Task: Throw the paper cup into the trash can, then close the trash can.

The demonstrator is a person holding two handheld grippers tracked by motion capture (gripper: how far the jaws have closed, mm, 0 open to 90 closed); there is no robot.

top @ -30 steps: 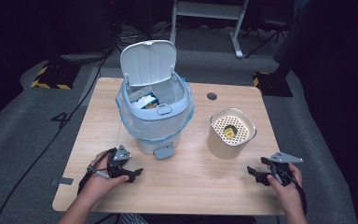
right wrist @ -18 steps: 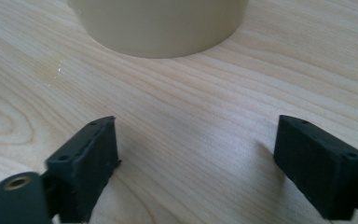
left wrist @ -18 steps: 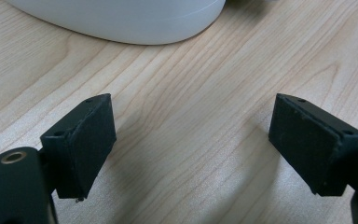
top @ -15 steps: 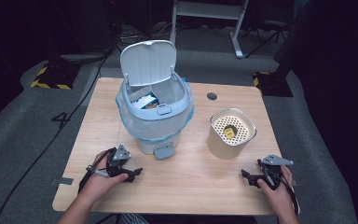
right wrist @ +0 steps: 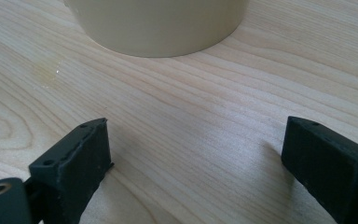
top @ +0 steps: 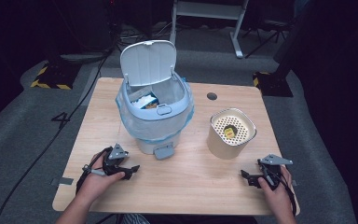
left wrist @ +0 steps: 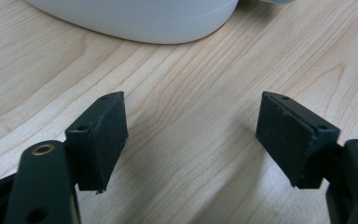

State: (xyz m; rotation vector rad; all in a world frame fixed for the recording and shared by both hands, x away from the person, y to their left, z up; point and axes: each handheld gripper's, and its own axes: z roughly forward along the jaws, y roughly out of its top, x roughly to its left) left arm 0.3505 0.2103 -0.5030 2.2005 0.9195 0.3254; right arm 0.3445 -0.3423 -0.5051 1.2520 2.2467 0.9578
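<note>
We kept both hands low at the near edge of the surface, nothing pinched in either tool. Our left gripper lay at about seven o'clock from the open bin; its jaws had just drawn in a little from their widest but remained spread, and its own view showed bare wood between them with the bin's pale base just ahead. Our right gripper had slid a short way inward along the near edge since half a second earlier and sat at about five o'clock from the cream canister; its jaws had just been opening and stood wide apart over empty wood, the canister's wall straight in front of them. The bin stood in the middle of the surface toward twelve o'clock with its lid tipped up, a liner over its rim and some packets inside. The canister stood near it at about four o'clock, apart from it, with a small yellow piece lying on its perforated insert. We judged that the freshly opened right jaws pointed at the canister meant a reach for it came next, probably to carry its contents toward the open bin.
</note>
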